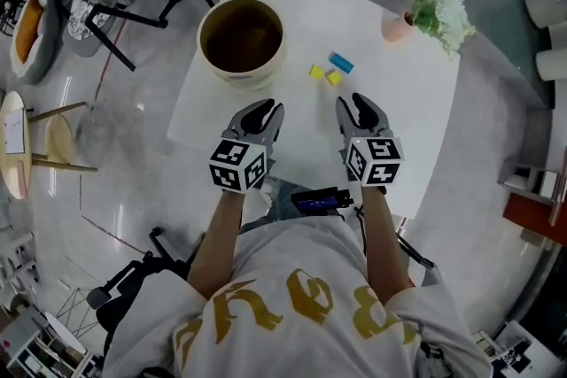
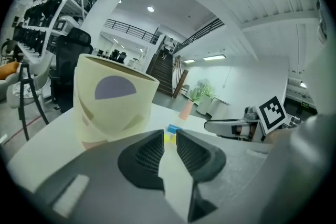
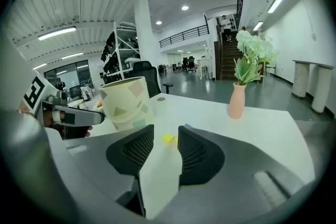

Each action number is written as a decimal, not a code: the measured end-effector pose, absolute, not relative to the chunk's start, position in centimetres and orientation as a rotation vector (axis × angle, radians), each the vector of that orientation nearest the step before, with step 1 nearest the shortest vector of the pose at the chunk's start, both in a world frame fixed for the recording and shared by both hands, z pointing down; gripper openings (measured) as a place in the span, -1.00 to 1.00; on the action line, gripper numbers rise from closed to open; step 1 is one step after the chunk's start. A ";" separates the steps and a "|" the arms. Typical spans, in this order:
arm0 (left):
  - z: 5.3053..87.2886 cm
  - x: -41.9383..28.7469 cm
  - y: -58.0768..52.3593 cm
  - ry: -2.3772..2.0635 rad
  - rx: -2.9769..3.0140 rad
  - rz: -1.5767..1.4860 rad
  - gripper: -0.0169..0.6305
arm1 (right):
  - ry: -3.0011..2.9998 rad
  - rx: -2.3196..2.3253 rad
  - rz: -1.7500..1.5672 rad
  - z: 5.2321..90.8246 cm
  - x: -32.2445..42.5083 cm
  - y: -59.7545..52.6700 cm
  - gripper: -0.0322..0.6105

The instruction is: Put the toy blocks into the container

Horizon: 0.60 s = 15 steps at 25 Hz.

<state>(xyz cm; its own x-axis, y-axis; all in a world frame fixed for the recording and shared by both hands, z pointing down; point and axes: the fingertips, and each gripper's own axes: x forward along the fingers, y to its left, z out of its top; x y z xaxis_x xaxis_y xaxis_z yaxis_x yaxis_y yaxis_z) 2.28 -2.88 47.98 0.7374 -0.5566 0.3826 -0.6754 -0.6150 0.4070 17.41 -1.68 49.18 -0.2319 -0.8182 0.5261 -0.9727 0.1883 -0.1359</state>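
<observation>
While poised low over the near side of the white table (image 1: 416, 119), gripping nothing: left gripper (image 1: 267, 112) jaws parted by a narrow slit, right gripper (image 1: 354, 106) jaws parted wider, bare tabletop between each pair. Lying loose mid-table beyond the right gripper: a yellow block (image 1: 316, 73), another yellow block (image 1: 334, 78) just beside it, and a blue block (image 1: 341, 62), all outside the cream container (image 1: 239, 77) to their left, well short of the pink vase (image 1: 396, 28).

On the table (image 1: 403, 93), the container (image 1: 241, 40) stood far left and the vase (image 1: 397, 27) far right. Three blocks (image 1: 329, 71) lay between them, two perhaps touching, just beyond the right gripper (image 1: 353, 104).
</observation>
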 end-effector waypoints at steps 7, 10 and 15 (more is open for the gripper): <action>50.3 3.3 -4.5 -0.906 2.361 0.297 -0.70 | -2.074 1.639 0.684 52.8 18.1 -4.2 -0.35; 51.5 3.7 -4.9 -0.887 2.349 0.333 -0.69 | -2.042 1.621 0.711 54.3 18.3 -4.8 -0.35; 53.2 4.5 -5.5 -0.869 2.338 0.387 -0.69 | -2.016 1.598 0.748 56.3 18.6 -5.9 -0.35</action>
<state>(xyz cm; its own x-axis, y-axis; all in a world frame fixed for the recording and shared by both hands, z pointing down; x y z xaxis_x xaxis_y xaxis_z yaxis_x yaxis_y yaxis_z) 4.47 -5.51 53.22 0.7423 -0.4902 0.4568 -0.6675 -0.6003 0.4405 18.55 -5.89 56.30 -0.2207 -0.7258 0.6515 -0.9751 0.1781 -0.1319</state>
